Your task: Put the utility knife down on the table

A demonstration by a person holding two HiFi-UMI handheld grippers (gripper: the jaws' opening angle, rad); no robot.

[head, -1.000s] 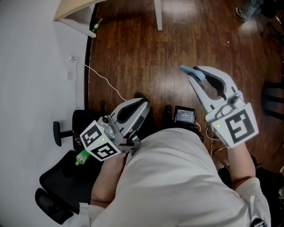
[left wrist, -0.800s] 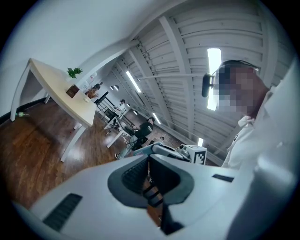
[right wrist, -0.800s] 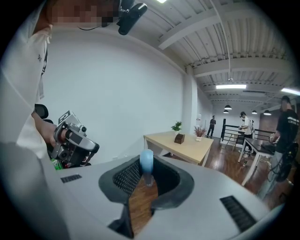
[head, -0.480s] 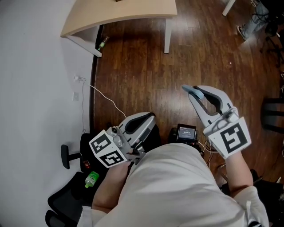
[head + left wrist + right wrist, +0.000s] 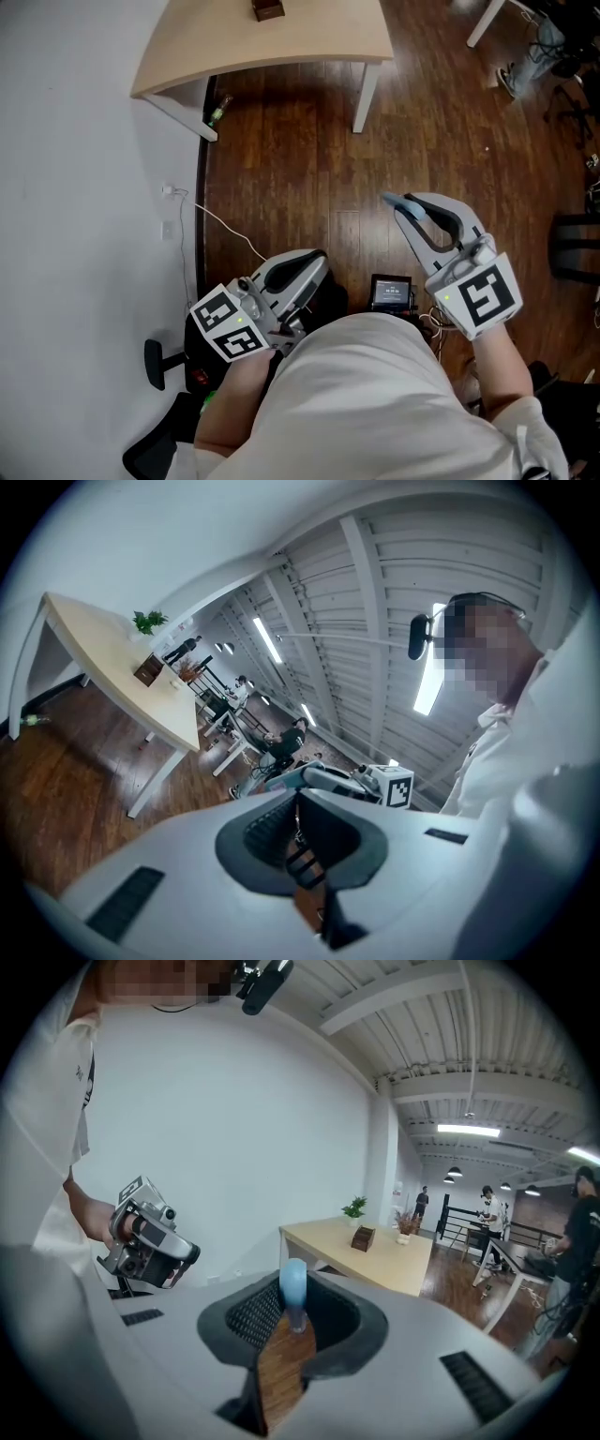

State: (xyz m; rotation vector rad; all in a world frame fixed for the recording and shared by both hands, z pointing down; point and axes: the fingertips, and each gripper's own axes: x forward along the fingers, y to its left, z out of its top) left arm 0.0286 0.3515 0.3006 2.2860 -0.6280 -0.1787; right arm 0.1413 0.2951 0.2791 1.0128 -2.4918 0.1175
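Note:
The utility knife [image 5: 412, 206] shows as a pale blue handle end sticking out between the jaw tips of my right gripper [image 5: 401, 202], which is shut on it. In the right gripper view the blue handle [image 5: 293, 1290] stands upright between the black pads. My left gripper [image 5: 315, 263] is held close to the person's body, jaws together, with nothing seen in it; its pads [image 5: 272, 822] nearly meet. The light wooden table [image 5: 281, 42] lies ahead across the dark wood floor, far from both grippers. It also appears in the right gripper view as the table [image 5: 375, 1260].
A small brown box [image 5: 267, 9] sits on the table, with a plant [image 5: 354, 1207] near it. A white cable [image 5: 220, 220] runs along the floor by the white wall. A bottle [image 5: 217, 111] lies under the table. A black device [image 5: 391, 292] is on the floor by the person's feet. People stand far back.
Both grippers and the view have been carried toward the table, which now shows more fully at the top. The knife stays gripped in the right gripper; the left stays shut.

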